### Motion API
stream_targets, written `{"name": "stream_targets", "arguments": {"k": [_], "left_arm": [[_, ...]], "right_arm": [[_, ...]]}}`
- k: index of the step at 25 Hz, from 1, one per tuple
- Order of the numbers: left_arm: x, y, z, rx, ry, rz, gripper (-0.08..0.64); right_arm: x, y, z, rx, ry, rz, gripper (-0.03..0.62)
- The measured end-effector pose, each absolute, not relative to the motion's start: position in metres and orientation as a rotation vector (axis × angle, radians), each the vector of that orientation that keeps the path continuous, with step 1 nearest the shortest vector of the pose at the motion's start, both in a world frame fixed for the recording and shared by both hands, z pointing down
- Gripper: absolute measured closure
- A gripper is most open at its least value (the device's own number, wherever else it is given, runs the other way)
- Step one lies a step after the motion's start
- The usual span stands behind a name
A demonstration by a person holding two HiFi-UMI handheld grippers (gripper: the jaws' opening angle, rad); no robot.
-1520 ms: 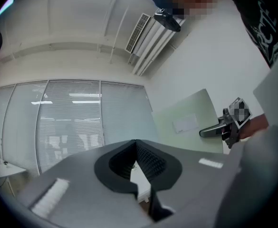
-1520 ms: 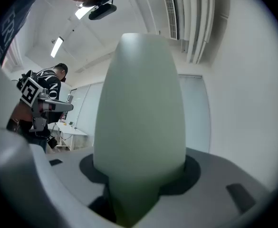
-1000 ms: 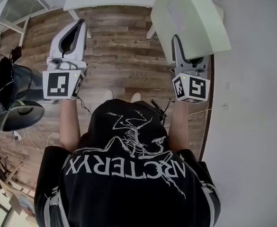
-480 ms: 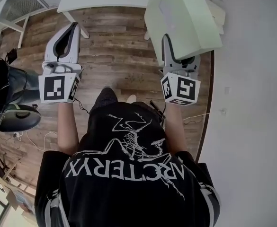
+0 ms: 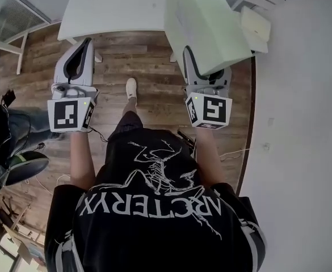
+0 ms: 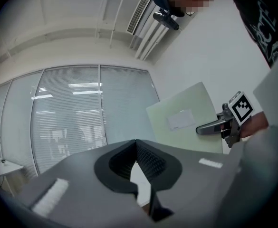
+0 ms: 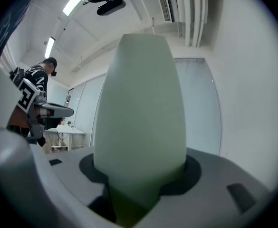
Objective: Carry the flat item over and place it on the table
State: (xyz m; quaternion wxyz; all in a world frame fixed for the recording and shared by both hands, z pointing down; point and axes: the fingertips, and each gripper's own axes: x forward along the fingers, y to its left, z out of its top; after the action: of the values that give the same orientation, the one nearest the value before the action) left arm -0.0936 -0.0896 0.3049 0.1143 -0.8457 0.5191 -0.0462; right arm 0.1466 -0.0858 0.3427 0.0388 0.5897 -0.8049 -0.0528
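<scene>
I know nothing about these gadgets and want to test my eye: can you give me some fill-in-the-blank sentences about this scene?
The pale green board is clamped by the gripper in the person's ____ hand.
The left gripper has its jaws ____, with nothing between them.
The table ahead is ____ in colour.
The floor is made of ____ planks.
Missing words: right; shut; white; wooden.
</scene>
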Motion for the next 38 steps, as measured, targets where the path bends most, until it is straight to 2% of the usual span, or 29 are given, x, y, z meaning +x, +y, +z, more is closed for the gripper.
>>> {"name": "stream_targets", "arguments": {"k": [8,13,23,38], "left_arm": [[-0.137,-0.265,0.296,-2.536,1.421,-0.128,0.565],[-0.143,-0.325,0.306,-2.610,1.361,-0.193,0.565],[-0.150,-0.372,0.310,-2.585,1.388,-0.165,0.565],[-0.123,-0.373,0.319,-2.581,1.436,-0.250,0.565]], "right_arm": [[0.108,-0.236,0.329,1.920,-2.372,-0.214,0.340],[0.102,-0.295,0.332,1.954,-2.303,-0.168,0.341],[0.119,-0.365,0.352,1.985,-2.308,-0.031,0.339],[0.128,-0.441,0.506,1.845,-2.210,0.174,0.341]]}}
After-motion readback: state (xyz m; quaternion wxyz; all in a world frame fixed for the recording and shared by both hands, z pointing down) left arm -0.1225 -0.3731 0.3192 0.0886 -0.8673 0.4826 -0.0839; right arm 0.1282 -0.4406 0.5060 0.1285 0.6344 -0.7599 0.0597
